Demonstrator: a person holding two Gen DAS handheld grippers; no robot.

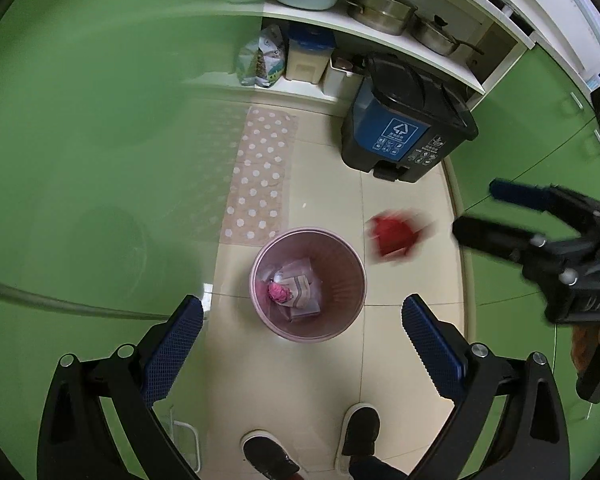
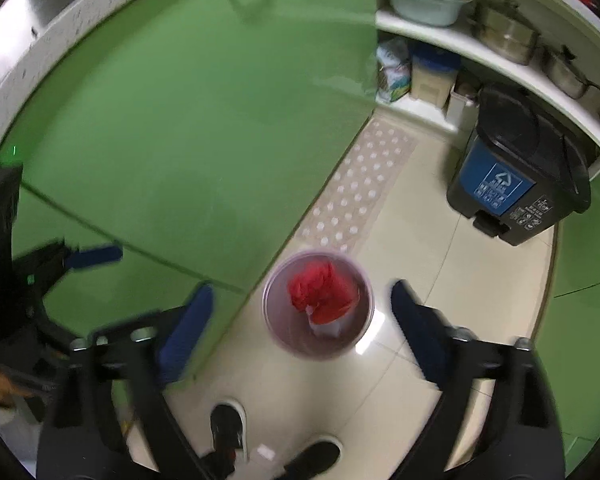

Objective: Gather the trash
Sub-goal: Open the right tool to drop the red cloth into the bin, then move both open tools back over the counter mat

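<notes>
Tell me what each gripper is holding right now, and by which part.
Nothing is held. The left gripper and right gripper are both open and empty; the red crumpled trash is loose in the air above the pink wastebasket.

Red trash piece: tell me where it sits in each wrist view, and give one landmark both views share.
Left wrist view: the red trash piece is a blurred patch right of centre, right of the pink bin, over the floor tiles.
Right wrist view: it is at centre, seen inside the pink bin's rim.
Shared landmark: the black and blue pedal bin by the shelves.
</notes>
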